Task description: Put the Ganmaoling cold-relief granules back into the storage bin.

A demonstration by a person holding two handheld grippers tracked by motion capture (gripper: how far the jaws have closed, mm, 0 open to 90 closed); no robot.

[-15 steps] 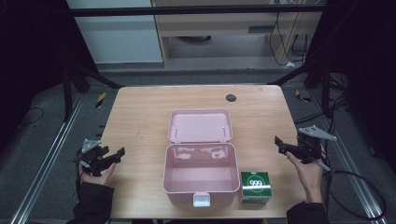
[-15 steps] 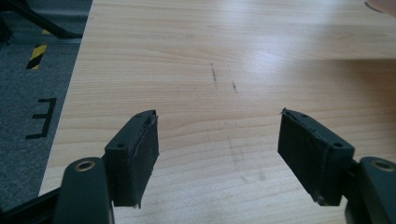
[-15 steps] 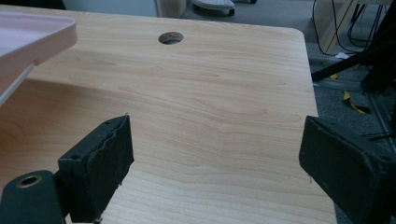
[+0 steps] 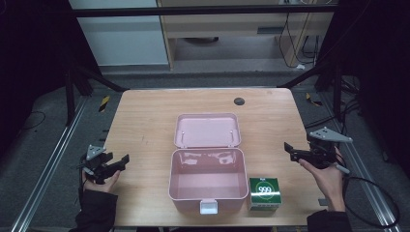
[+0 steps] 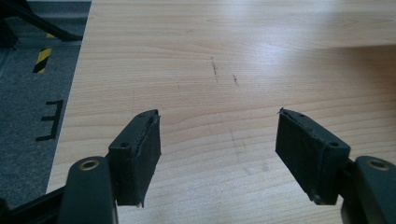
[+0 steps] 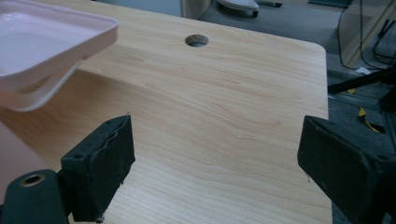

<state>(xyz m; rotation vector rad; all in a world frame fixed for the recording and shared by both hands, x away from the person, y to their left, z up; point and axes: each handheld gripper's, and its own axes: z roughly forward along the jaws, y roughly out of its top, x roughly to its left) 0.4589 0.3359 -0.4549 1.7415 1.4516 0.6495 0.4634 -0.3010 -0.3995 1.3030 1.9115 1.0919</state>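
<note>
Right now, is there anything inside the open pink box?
The pink box looks empty: its bare pink floor shows, with light glare. The strip just behind its near wall is hidden. The green carton sits outside, beside it.

A wooden table [image 4: 145,121] with a round cable hole [image 4: 239,101] (near its far edge), grey floor [image 4: 38,159] around

A pale wood tabletop [image 4: 145,121] with rounded corners stands on grey carpet [image 4: 38,145], a round cable hole [image 4: 239,101] near its 12 o'clock edge. Metal rails [image 4: 48,179] run along the floor at 9 and 3 o'clock. Beyond, at 12, a white cabinet [image 4: 121,34] and wooden furniture [image 4: 232,24]. Yellow-black tape [image 4: 104,103] marks the floor at 10. The room is dim.
</note>
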